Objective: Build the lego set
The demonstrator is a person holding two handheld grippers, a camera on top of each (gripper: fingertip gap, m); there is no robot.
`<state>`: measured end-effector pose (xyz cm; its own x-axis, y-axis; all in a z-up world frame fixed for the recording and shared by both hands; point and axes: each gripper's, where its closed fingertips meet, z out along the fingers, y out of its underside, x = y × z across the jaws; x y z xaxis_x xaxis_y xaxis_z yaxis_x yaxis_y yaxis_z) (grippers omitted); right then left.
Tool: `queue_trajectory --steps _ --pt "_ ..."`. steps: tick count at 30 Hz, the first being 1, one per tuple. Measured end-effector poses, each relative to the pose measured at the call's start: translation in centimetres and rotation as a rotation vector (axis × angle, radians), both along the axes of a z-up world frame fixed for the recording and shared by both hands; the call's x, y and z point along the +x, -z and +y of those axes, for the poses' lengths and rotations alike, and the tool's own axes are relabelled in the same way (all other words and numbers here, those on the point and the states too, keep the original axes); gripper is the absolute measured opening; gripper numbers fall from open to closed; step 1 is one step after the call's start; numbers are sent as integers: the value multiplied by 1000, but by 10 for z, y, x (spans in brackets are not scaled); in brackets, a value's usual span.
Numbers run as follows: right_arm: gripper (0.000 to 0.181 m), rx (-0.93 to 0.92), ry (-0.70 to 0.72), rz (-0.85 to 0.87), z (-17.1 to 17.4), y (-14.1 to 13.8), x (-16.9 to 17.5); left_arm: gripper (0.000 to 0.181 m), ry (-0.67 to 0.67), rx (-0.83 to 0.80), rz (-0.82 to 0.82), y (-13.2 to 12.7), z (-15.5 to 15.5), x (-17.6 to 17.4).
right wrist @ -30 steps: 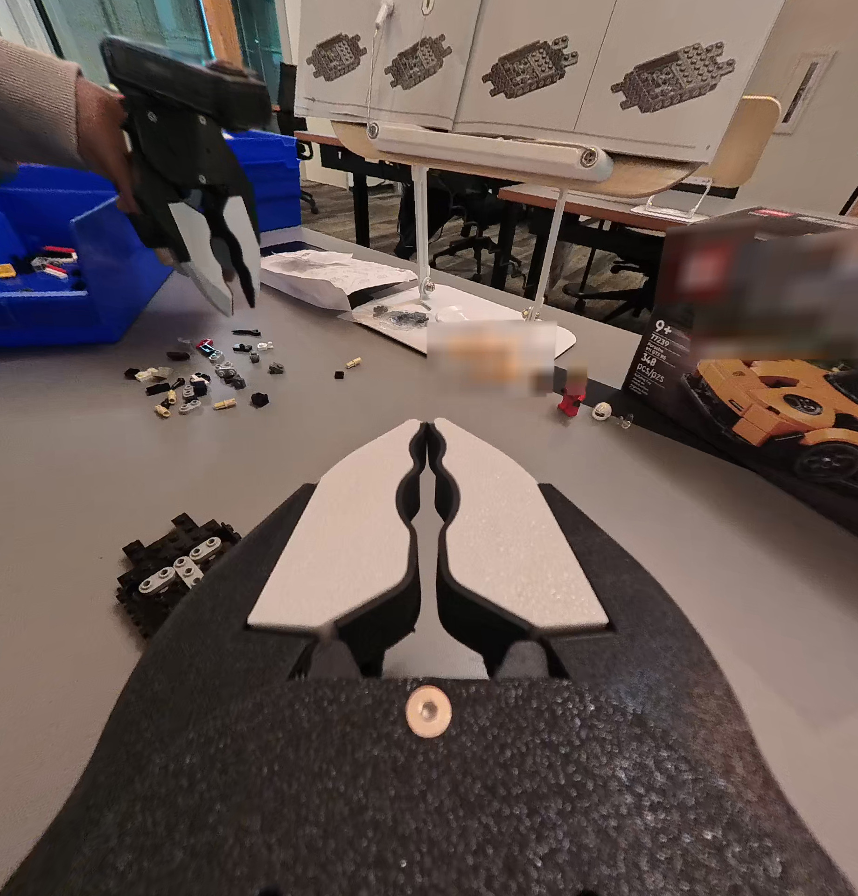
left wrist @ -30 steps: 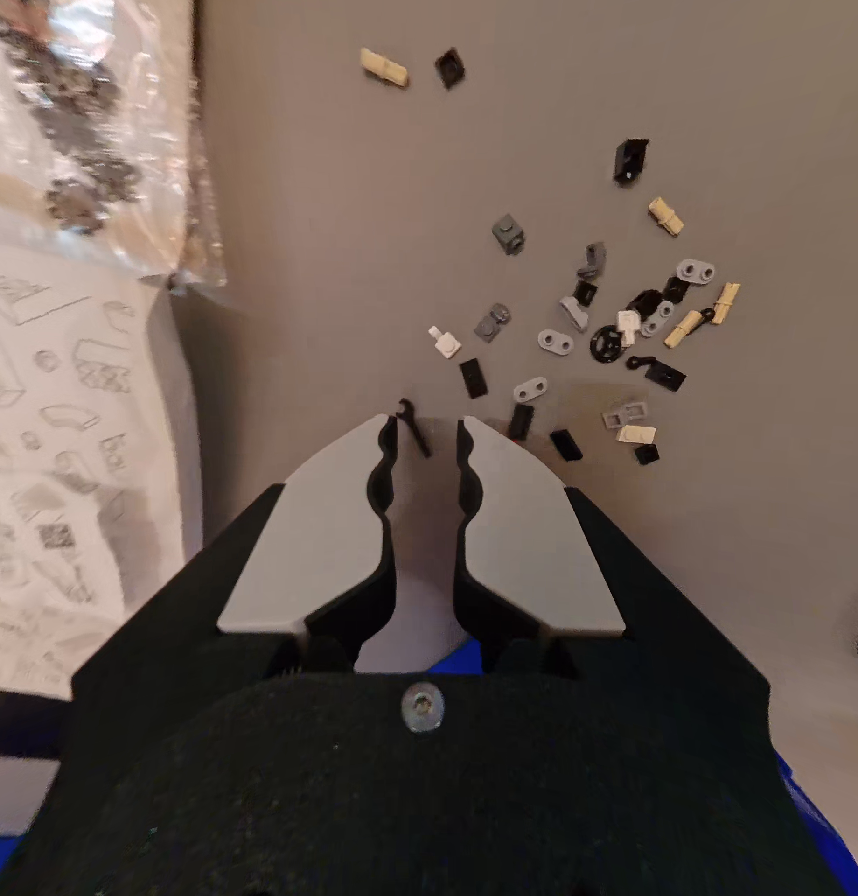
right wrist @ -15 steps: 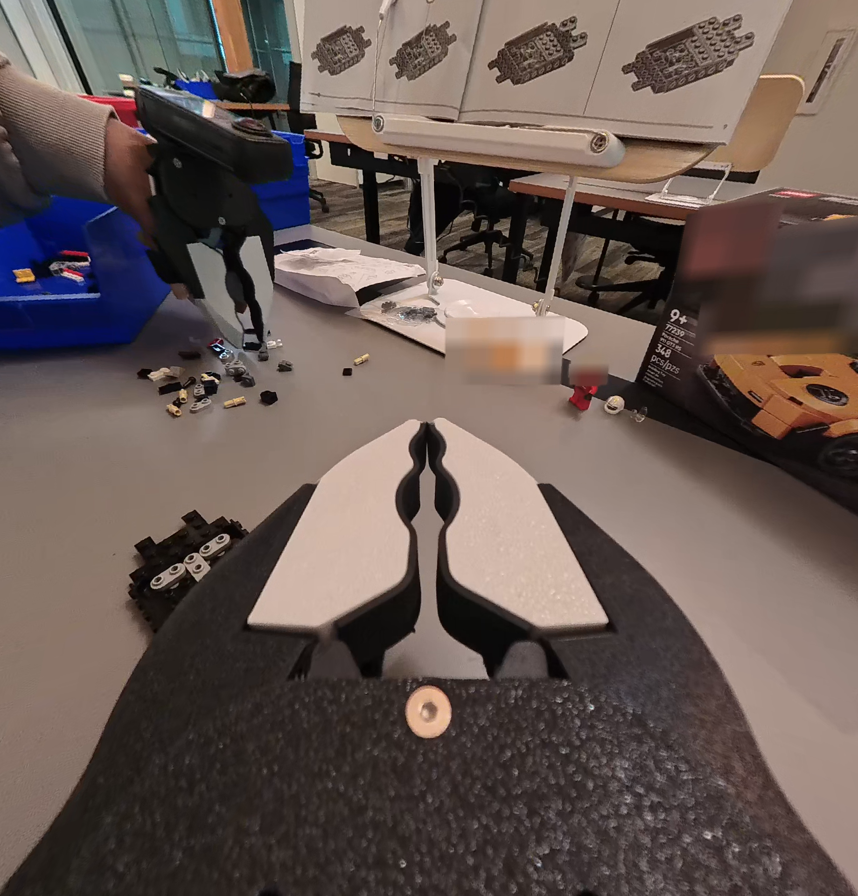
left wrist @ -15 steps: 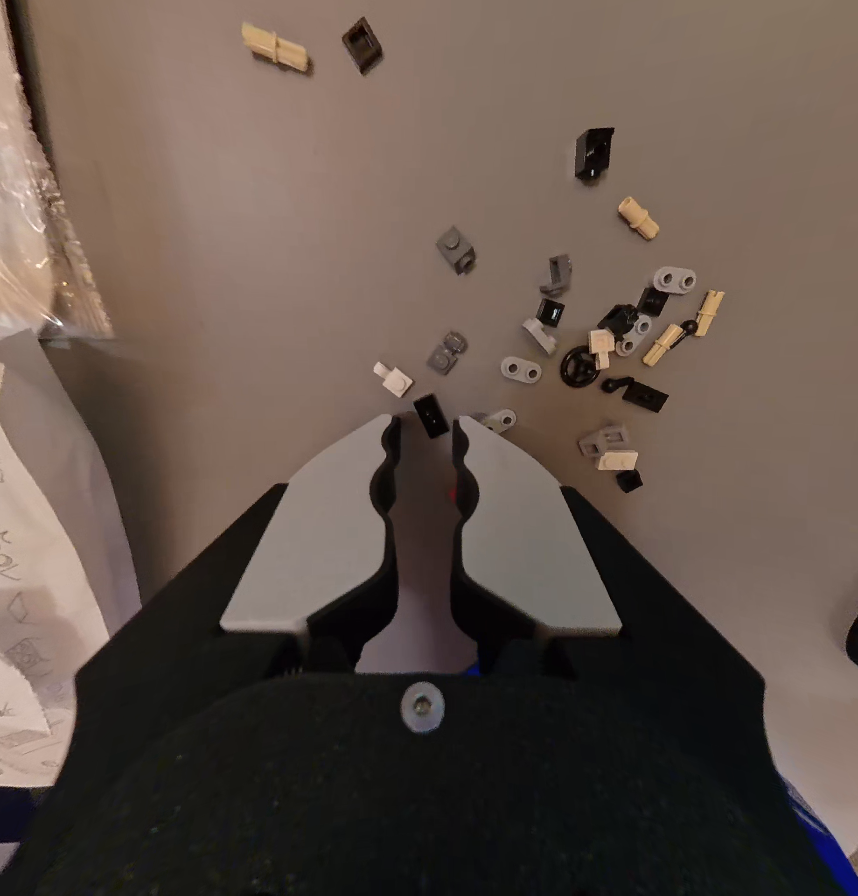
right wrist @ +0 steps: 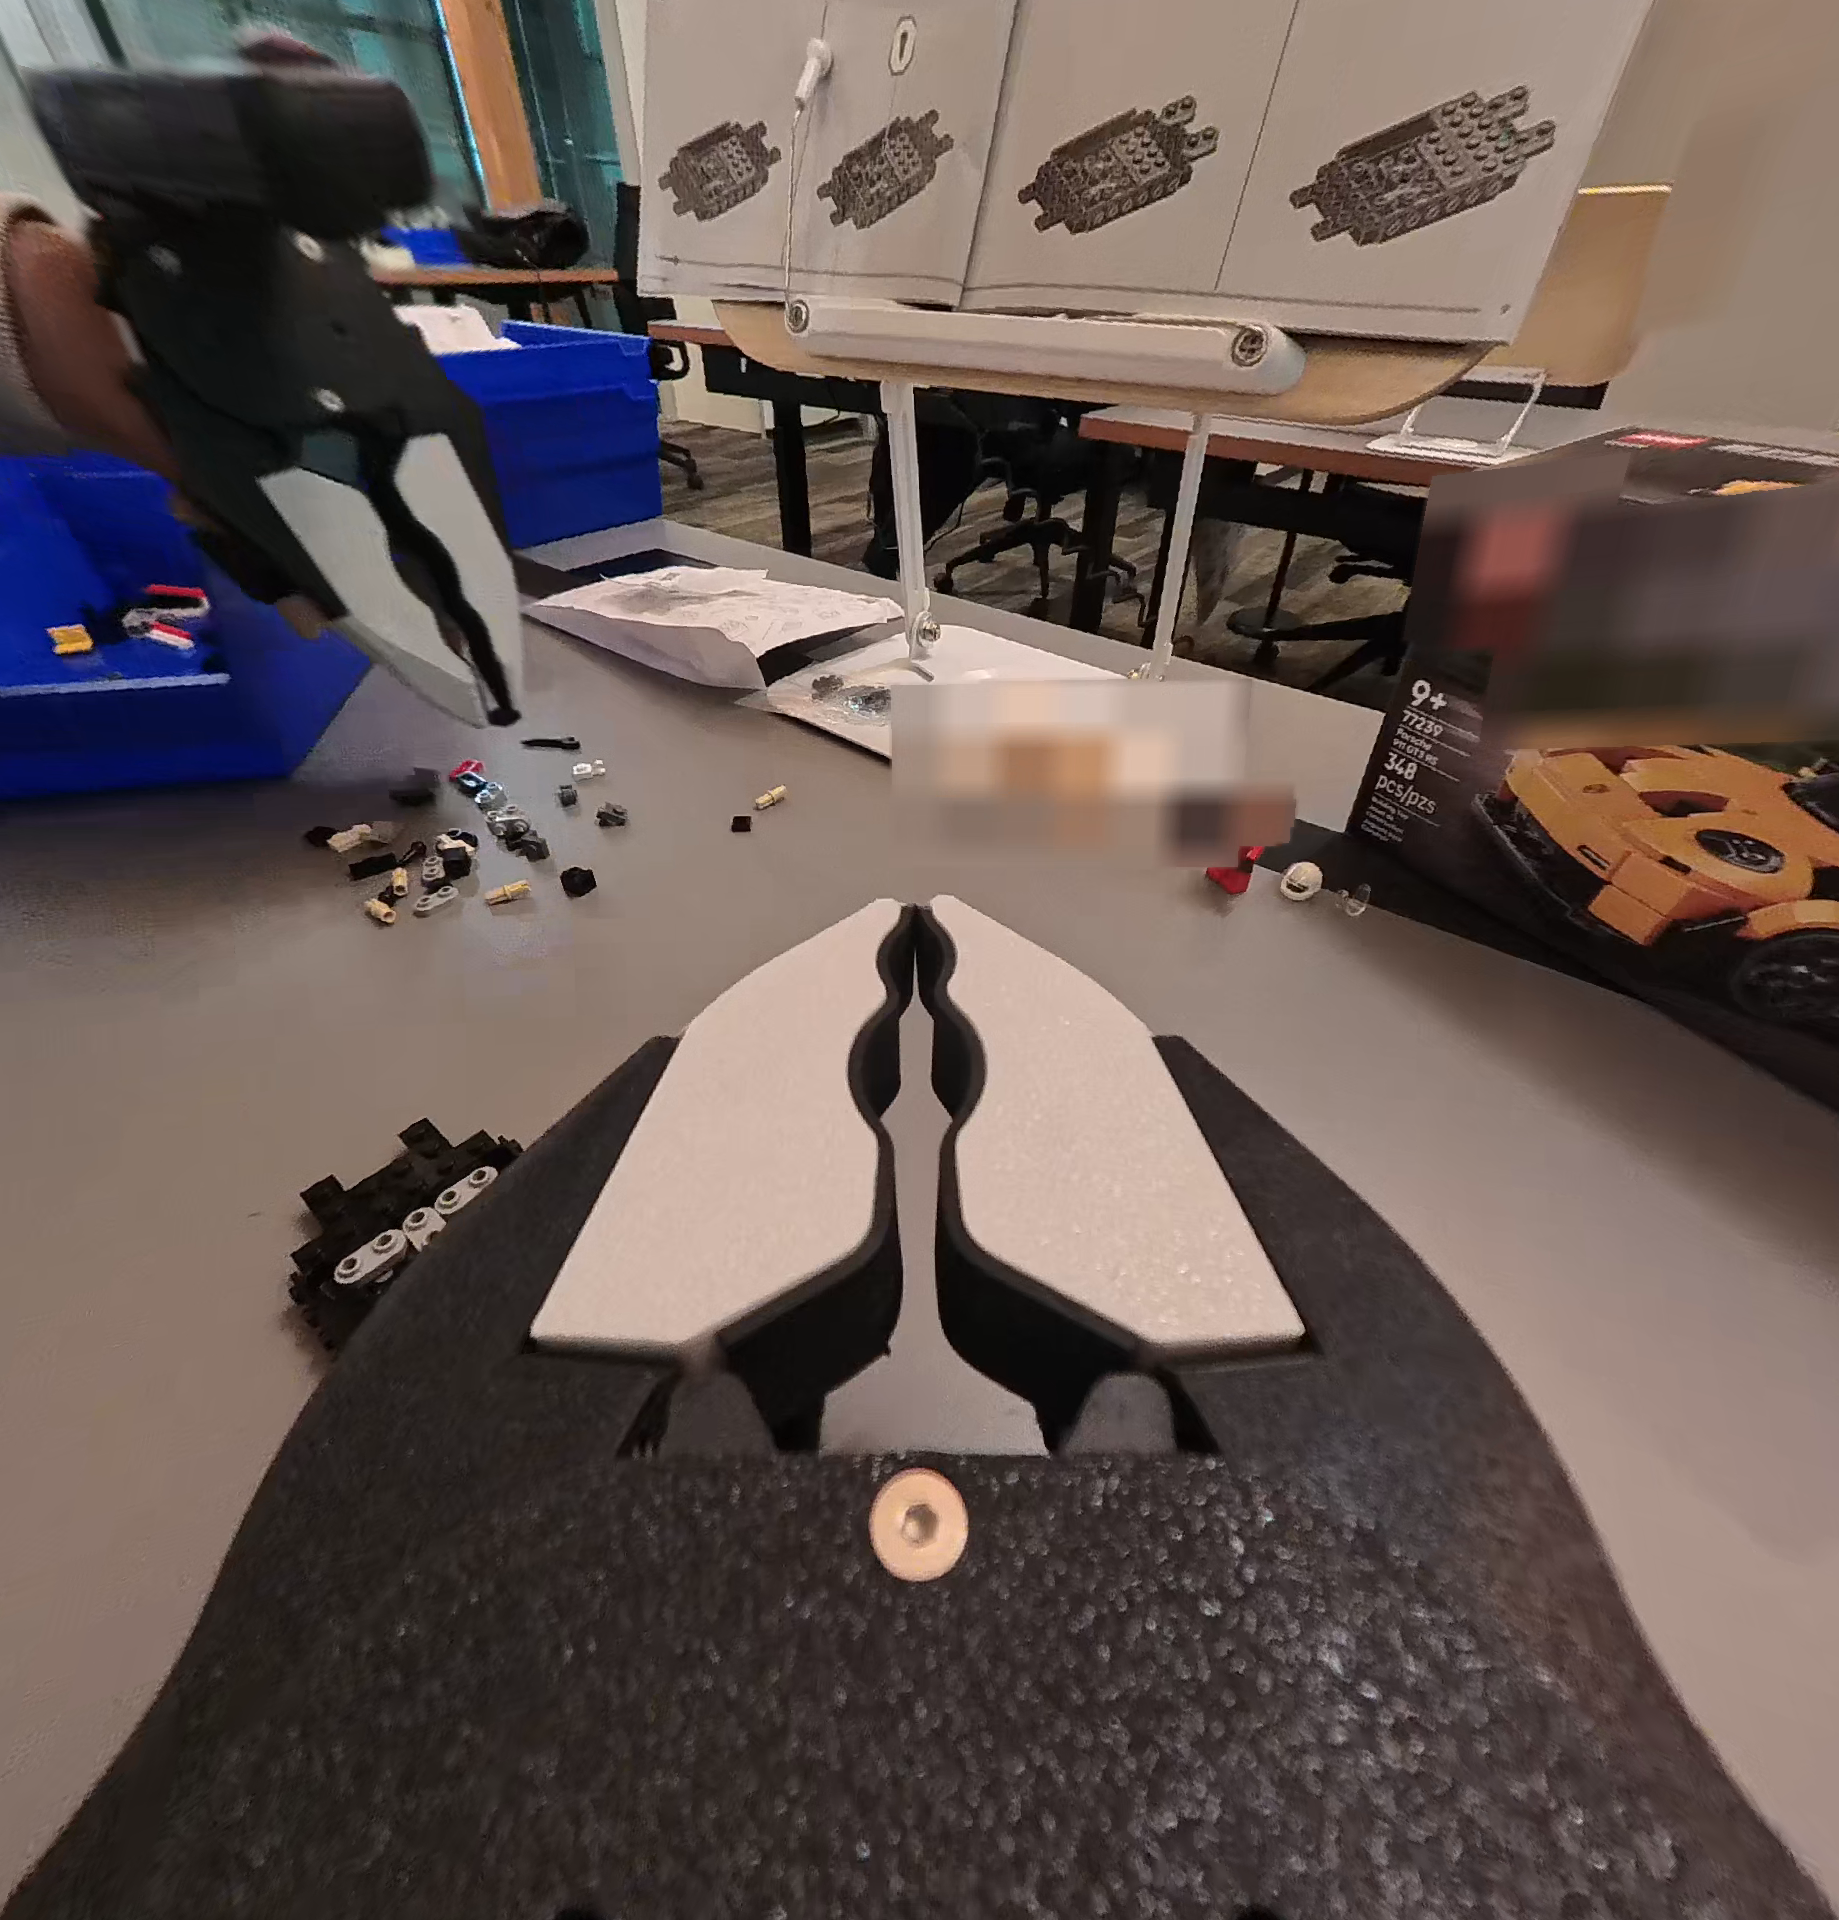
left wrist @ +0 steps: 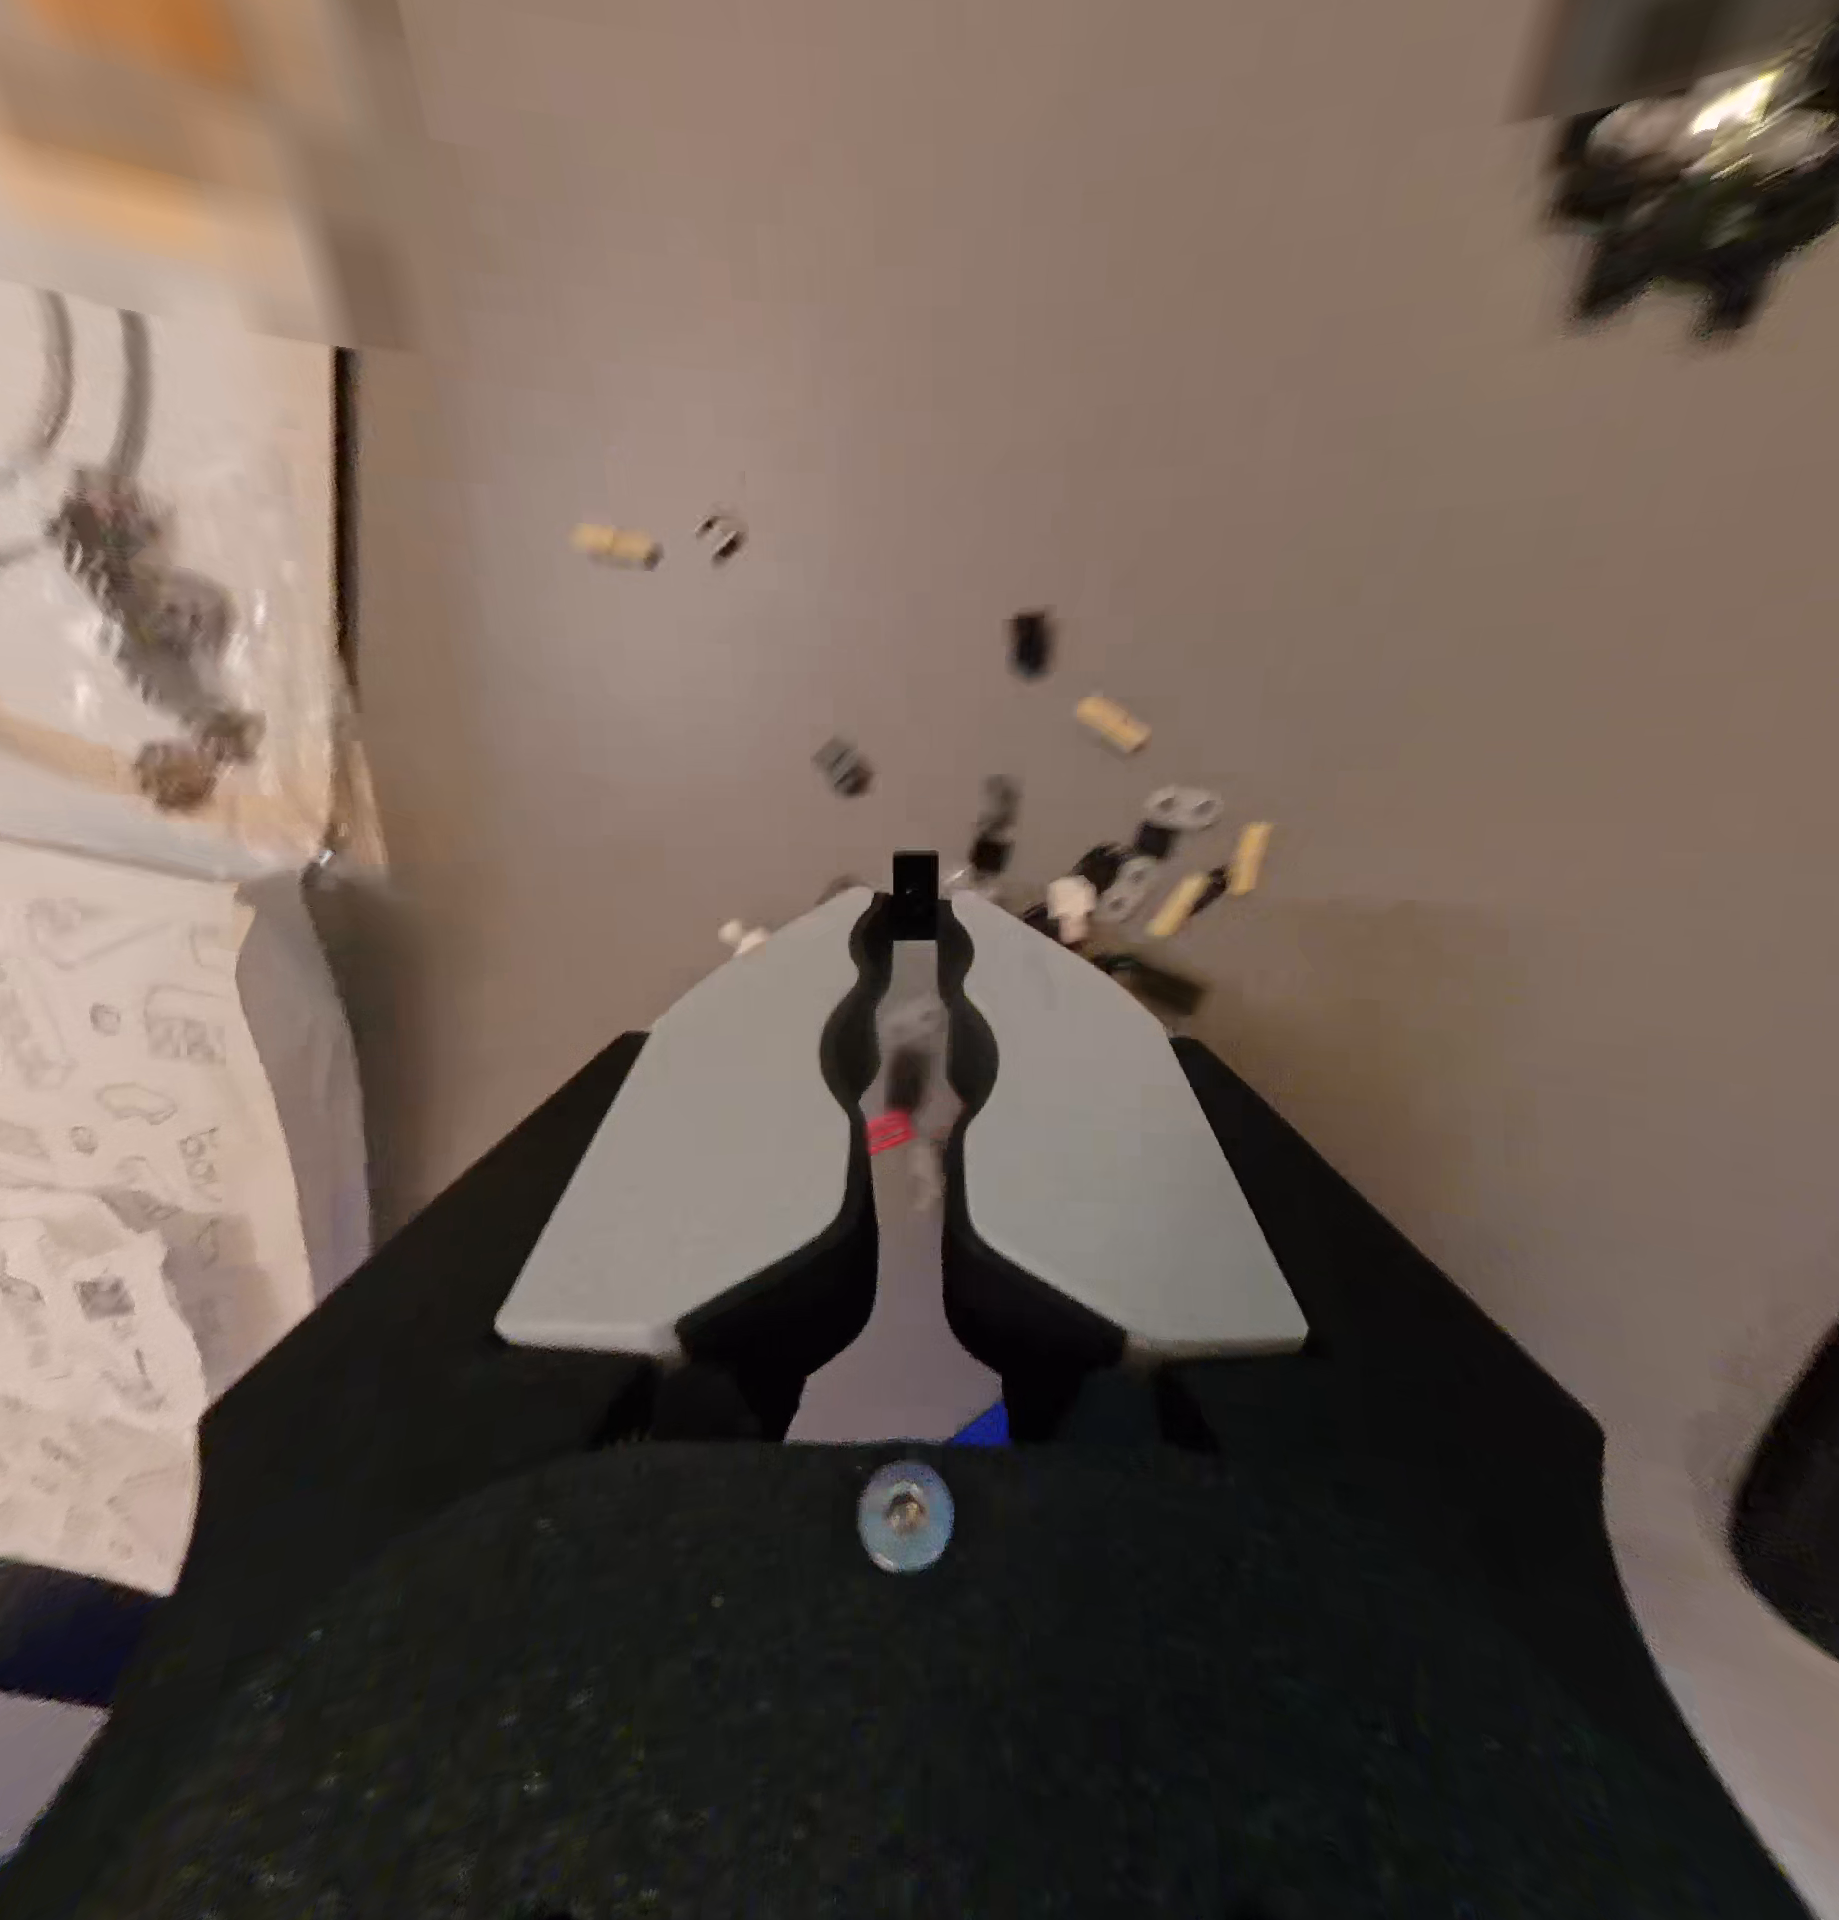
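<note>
My left gripper [left wrist: 913, 906] is shut on a small black lego piece [left wrist: 915, 883] and holds it above a scatter of small black, grey and tan pieces [left wrist: 1112, 883] on the grey table. In the right wrist view the left gripper [right wrist: 494, 707] hangs over that scatter [right wrist: 458, 842], with the black piece at its tips. My right gripper [right wrist: 915, 914] is shut and empty, low over the table. A partly built black lego assembly [right wrist: 395, 1226] with grey round plates lies just left of it; it shows blurred in the left wrist view [left wrist: 1704, 177].
An instruction sheet [left wrist: 73, 1195] and a clear bag of parts [left wrist: 136, 623] lie to the left. A blue bin [right wrist: 115, 665], a stand with printed pages [right wrist: 1050, 332], the set's box [right wrist: 1642, 810] and a few loose pieces [right wrist: 1299, 881] ring the table. There is about 25 centimetres between the tips of the two grippers. It is some 15 centimetres from my right tips to the partly built black lego assembly [right wrist: 395, 1226]. My left wrist view [left wrist: 1724, 166] looks at it from another angle.
My left gripper closed on a small black piece from the scatter and lifted it off the table. My right gripper stayed shut and nearly still.
</note>
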<state>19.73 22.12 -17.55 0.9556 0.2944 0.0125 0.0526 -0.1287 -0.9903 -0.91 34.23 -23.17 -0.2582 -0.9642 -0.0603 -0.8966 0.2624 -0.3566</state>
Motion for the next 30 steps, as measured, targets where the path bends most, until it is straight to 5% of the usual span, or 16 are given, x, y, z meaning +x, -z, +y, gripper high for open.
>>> queue_trajectory --steps 9,19,30 --pt "0 -1 -7 -41 0 2 -4 7 148 -73 -12 26 -104 61" --pt "0 -3 -5 -32 -2 -2 1 7 207 -50 -18 38 -115 132" --pt "0 -29 -30 -40 -2 3 -3 14 214 -37 3 47 -107 134"
